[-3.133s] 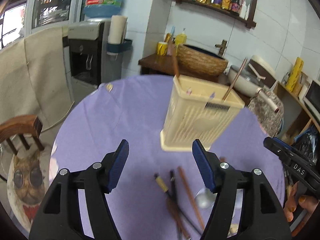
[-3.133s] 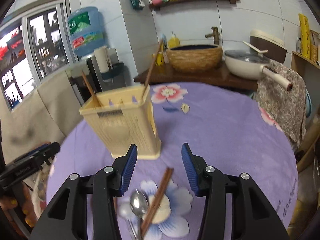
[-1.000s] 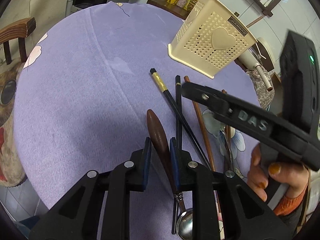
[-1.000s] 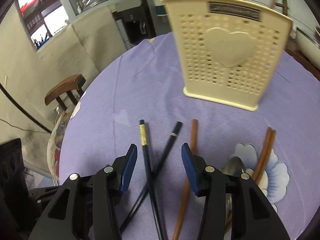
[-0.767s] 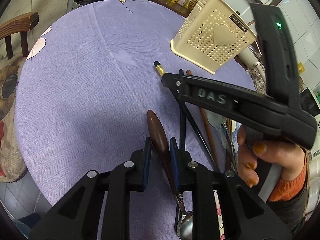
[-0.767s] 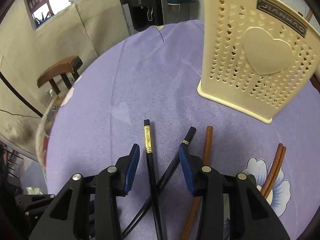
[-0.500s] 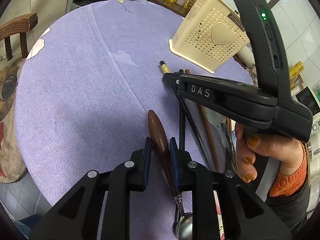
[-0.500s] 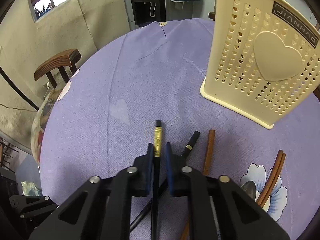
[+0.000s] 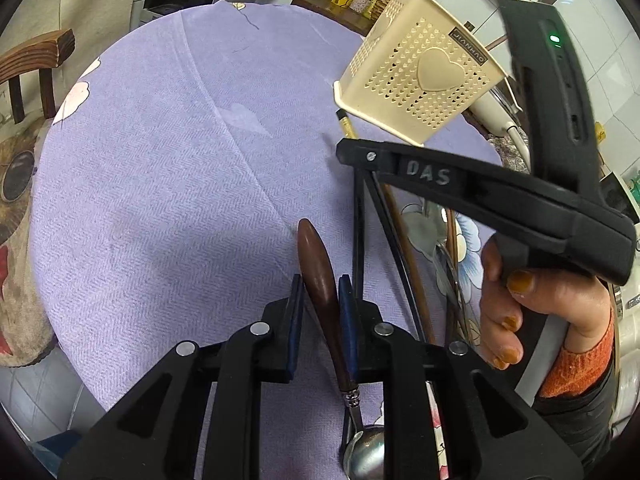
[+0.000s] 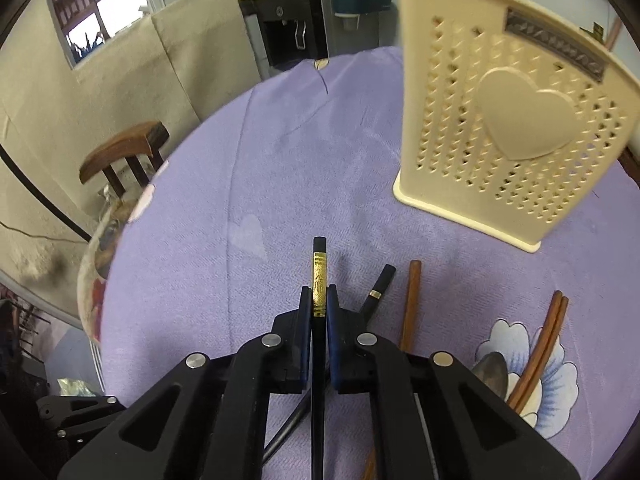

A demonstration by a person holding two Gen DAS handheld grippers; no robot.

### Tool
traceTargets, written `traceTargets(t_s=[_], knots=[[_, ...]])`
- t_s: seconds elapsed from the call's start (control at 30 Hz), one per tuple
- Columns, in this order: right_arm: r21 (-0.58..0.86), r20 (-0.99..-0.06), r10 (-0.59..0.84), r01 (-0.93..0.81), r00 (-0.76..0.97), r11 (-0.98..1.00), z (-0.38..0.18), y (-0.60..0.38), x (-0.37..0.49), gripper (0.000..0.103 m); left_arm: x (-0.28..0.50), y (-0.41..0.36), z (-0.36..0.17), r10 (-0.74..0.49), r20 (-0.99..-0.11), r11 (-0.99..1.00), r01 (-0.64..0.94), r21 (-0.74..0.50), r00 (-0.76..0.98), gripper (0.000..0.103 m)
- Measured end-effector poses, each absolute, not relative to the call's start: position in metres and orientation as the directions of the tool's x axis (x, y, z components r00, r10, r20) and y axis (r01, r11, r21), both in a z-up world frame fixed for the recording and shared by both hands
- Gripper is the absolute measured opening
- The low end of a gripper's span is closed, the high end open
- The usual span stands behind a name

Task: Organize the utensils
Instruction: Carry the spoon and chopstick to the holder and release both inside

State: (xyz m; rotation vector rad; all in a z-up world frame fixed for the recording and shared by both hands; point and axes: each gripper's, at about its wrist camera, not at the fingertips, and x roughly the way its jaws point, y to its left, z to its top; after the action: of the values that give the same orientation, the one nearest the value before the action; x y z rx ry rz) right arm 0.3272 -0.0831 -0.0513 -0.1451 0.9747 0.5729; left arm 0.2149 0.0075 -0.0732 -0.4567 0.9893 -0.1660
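Right, my right gripper (image 10: 319, 312) clamps the black chopstick (image 10: 319, 280), my left gripper (image 9: 320, 304) pinches the spoon (image 9: 320, 276) by its wooden handle. Lifting could drag the crossed second chopstick (image 10: 378, 286) along. Holder (image 10: 496, 128) stands ahead on the purple tablecloth (image 10: 280, 168); chair (image 10: 128, 152) and water dispenser (image 10: 288, 28) beyond.

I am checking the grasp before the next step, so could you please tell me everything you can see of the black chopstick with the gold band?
The black chopstick is slim, dark and glossy, with a patterned gold band just below its square black end. The right gripper is shut on it at the band, its blue pads pressing both sides. The end points past the gripper toward the cream utensil holder without touching it. Its lower length runs back under the gripper, out of sight.
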Motion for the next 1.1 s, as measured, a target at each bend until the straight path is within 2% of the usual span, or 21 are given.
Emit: traceTargets(t_s=[0.27,0.5,0.73,1.1], knots=[[0.225,-0.702,0.497,-0.503,0.510,0.835,0.006,-0.132,0.299,0.007,0.204,0.003,-0.045,-0.354,-0.723,0.899,0.002,-0.439,0.594,0.015],[0.234,-0.622,0.516,-0.490,0.588,0.840,0.042,-0.172,0.271,0.007,0.197,-0.006,-0.022,-0.367,-0.687,0.899,0.050,-0.434,0.627,0.015],[0.226,-0.589,0.525,-0.499,0.614,0.837,0.057,-0.194,0.250,0.007,0.193,-0.014,0.014,-0.375,-0.637,0.908,0.130,-0.397,0.673,0.015],[0.196,-0.546,0.524,-0.508,0.654,0.838,0.079,-0.203,0.235,0.007,0.205,-0.022,0.045,-0.344,-0.613,0.930,0.169,-0.327,0.711,0.015]])
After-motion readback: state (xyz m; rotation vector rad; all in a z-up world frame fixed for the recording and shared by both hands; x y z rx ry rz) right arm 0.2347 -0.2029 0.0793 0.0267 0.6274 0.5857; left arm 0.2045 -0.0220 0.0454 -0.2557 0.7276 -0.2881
